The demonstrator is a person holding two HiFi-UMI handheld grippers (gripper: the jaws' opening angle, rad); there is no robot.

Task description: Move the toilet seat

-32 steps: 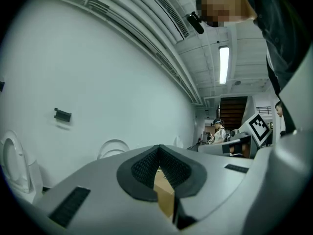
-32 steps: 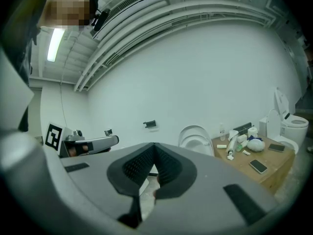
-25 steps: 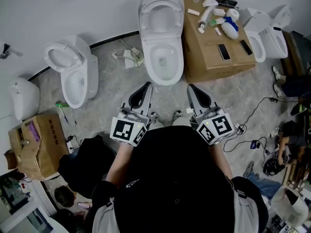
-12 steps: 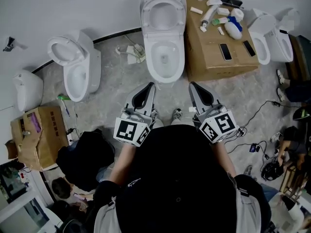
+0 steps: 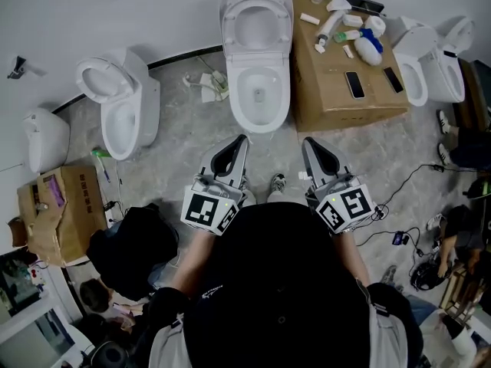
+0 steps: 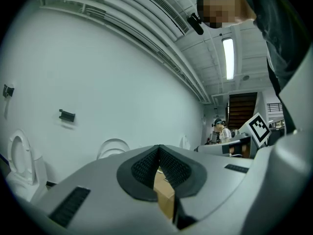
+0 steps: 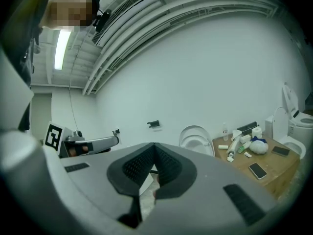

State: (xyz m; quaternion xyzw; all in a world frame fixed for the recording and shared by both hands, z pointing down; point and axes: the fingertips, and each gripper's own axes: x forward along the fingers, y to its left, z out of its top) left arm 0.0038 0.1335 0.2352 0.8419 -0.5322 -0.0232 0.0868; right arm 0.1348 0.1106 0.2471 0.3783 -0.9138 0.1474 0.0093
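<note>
Holds the fingers (image 6: 143, 166) of the left gripper (image 5: 240, 139) pressed flat together, with the ribbed pads in contact and nothing clamped. Does the same with the right gripper (image 5: 308, 141): fingers (image 7: 169, 167) closed tip to tip, empty. Points both grippers away from the body and about level, side by side but apart, with the marker cubes nearest the chest and the tips over the grey floor (image 5: 176, 152), just short of the middle toilet (image 5: 259, 90).

At the far end of that toilet, raised upright with the lid against the white wall (image 5: 115, 21): the toilet seat (image 5: 229, 18), apart from both grippers and beyond the open bowl.

Just right of the middle toilet, a brown cardboard box (image 5: 330, 102) bearing two dark phones (image 5: 354, 83), a white-and-blue bottle (image 5: 368, 46) and a few small tubes and bottles. Further right, another white toilet (image 5: 418, 64), also with its lid up. Left of the middle one, a third toilet (image 5: 115, 125) set at an angle, then a white ceramic piece (image 5: 42, 148) at the left edge.

Near left, an open carton (image 5: 54, 221). Near right, black cables (image 5: 391, 182) trailing across the floor. Between the two grippers, the toe of a shoe (image 5: 278, 181).
</note>
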